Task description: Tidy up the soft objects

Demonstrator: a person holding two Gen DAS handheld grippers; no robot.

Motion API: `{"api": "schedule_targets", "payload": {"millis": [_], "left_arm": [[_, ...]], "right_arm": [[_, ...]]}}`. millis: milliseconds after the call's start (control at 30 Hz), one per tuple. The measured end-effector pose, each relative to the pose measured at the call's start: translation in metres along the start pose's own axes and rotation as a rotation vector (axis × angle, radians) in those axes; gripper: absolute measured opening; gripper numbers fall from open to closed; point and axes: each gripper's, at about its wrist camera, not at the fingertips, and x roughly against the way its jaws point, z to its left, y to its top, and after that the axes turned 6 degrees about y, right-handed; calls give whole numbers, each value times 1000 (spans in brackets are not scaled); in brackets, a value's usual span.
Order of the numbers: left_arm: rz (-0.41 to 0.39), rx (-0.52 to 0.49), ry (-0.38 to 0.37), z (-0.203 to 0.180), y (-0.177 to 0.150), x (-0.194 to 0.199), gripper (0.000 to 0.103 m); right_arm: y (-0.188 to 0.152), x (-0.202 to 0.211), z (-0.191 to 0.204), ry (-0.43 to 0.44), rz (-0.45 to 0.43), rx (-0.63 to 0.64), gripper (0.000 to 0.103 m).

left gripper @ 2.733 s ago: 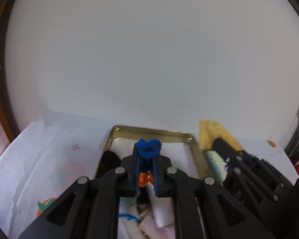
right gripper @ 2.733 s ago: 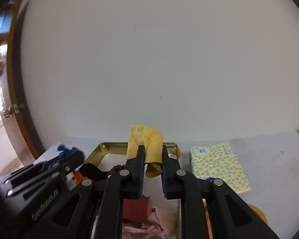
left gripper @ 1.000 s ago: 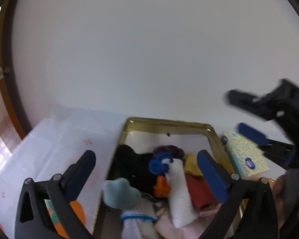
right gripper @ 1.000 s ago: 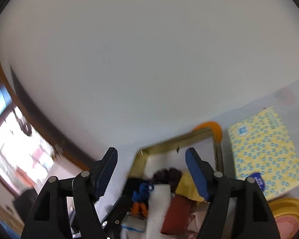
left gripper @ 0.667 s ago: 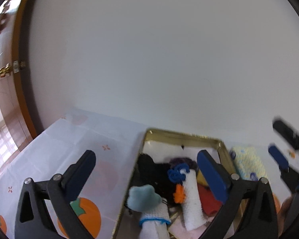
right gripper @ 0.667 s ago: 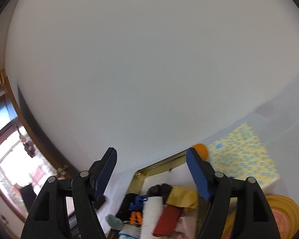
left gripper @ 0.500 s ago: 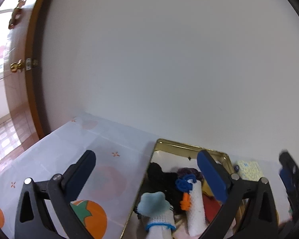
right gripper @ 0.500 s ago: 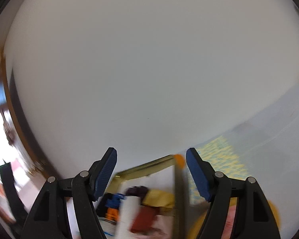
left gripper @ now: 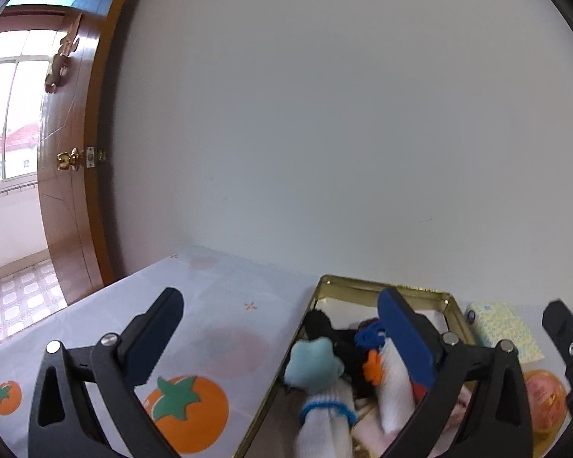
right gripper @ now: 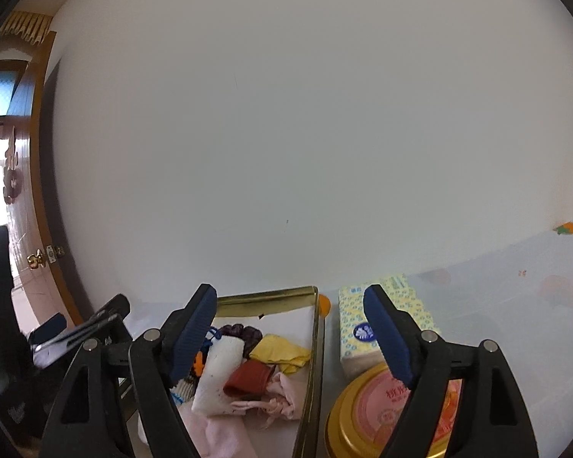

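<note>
A gold metal tray (left gripper: 382, 288) (right gripper: 271, 295) on the table holds several soft things: a white sock (right gripper: 219, 374), a yellow cloth (right gripper: 280, 351), a red cloth (right gripper: 250, 378), a pink cloth (right gripper: 282, 393), a light blue piece (left gripper: 311, 360) and a blue hair tie (left gripper: 368, 337). My left gripper (left gripper: 282, 337) is open and empty, above the tray's left edge. My right gripper (right gripper: 292, 330) is open and empty, above the tray's right rim.
A yellow patterned tissue pack (right gripper: 378, 324) (left gripper: 504, 332) lies right of the tray. A round gold tin with a pink lid (right gripper: 378, 408) sits in front of it. The tablecloth (left gripper: 195, 347) has orange fruit prints. A white wall stands close behind; a wooden door (left gripper: 65, 160) is at left.
Both grippers let go of the blue hair tie and the yellow cloth, which now lie in the tray. Both opened wide and drew back and up from the tray.
</note>
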Motion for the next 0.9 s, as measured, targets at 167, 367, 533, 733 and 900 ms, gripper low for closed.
{"api": "schedule_targets", "payload": {"millis": [167,367,533,733,900], "left_arm": [[25,-13,-3,2,-11,4,103],[-10,-53,4,-3,-18,15,103],[-32,-68,-6,-6,-25,26,103],[-45,-71,-22,-9,-27,35,103],[-45,-84,-13,-13,-28,38,103]], "right_arm": [[-6,10,4,17,-13,33,81],[-14,22,10,18,-38,79,82],[-13,35,8,8,-57,89,85],[-12,38,12,0,-75,104,85],[-10,39,13,-7,-78,107,87]]}}
